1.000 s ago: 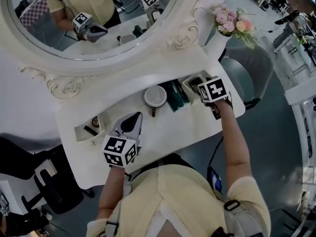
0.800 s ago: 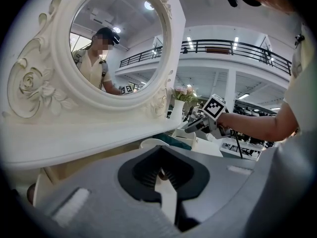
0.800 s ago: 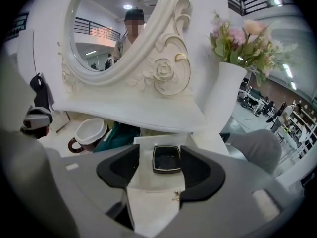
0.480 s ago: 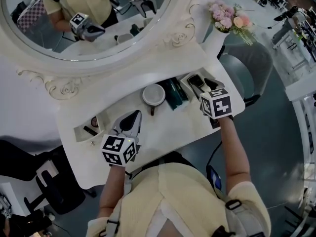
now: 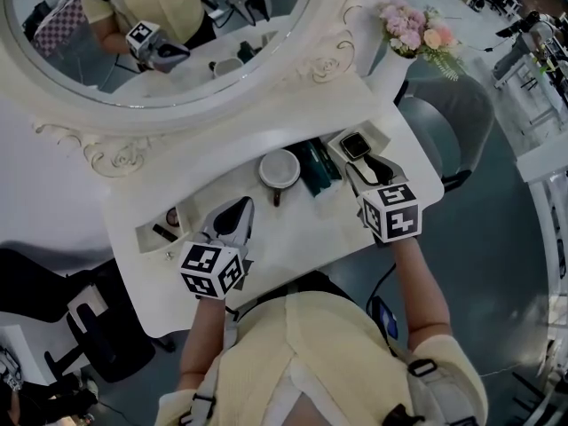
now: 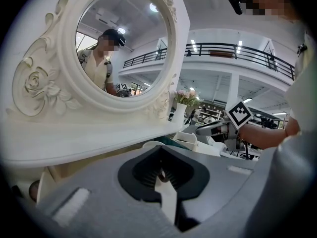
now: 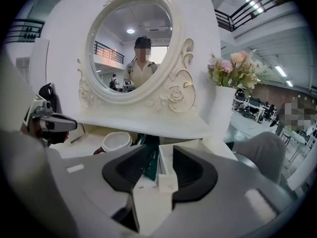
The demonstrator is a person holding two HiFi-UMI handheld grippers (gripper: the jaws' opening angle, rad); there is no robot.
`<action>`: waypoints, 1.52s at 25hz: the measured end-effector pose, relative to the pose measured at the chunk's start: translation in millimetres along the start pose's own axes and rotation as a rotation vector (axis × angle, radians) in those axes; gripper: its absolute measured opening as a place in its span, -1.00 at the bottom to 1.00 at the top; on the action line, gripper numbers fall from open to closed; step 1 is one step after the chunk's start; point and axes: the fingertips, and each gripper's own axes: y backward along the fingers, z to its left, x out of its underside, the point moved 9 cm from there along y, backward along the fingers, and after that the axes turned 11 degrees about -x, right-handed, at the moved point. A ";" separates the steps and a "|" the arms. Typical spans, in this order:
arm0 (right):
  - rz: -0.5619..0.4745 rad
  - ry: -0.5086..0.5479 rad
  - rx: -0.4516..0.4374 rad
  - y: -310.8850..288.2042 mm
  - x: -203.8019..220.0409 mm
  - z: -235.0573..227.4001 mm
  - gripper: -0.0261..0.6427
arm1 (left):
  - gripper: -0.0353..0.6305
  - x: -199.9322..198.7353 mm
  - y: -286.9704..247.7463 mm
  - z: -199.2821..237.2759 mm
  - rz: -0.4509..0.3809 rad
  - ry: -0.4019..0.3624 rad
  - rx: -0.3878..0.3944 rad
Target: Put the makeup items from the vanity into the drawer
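Observation:
On the white vanity top [image 5: 293, 229], the right drawer [image 5: 383, 140] stands open with a dark square compact [image 5: 355, 145] lying in it. My right gripper [image 5: 355, 172] hovers just in front of that drawer, open; its jaws have just been closing with nothing between them. In the right gripper view my right gripper [image 7: 159, 158] frames the drawer's white wall [image 7: 168, 155]. A white round jar [image 5: 279, 169] and dark teal makeup items [image 5: 316, 169] lie at the middle back. My left gripper [image 5: 241, 208] rests shut and empty on the left side, as my left gripper [image 6: 160, 174] confirms up close.
A small left drawer [image 5: 142, 238] is open with a few small items inside. The oval mirror [image 5: 160, 25] rises behind the top. A white vase of flowers [image 5: 413, 38] stands at the back right. A grey chair [image 5: 453, 118] sits beyond the right edge.
My right gripper has drawn back from over the right drawer toward the front edge and risen, uncovering the dark compact inside. Its jaws have narrowed. The left gripper has stayed put.

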 end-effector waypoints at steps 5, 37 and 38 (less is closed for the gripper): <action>-0.016 -0.020 0.001 6.8 8.3 5.6 -0.52 | -0.90 -0.6 0.2 0.0 0.000 0.005 0.000; -0.033 -0.050 0.019 22.3 41.4 8.2 -0.92 | -0.90 6.6 0.1 -2.4 0.030 0.008 -0.009; -0.033 -0.051 0.019 22.3 41.3 8.2 -0.92 | -0.90 6.6 0.0 -2.3 0.030 0.008 -0.009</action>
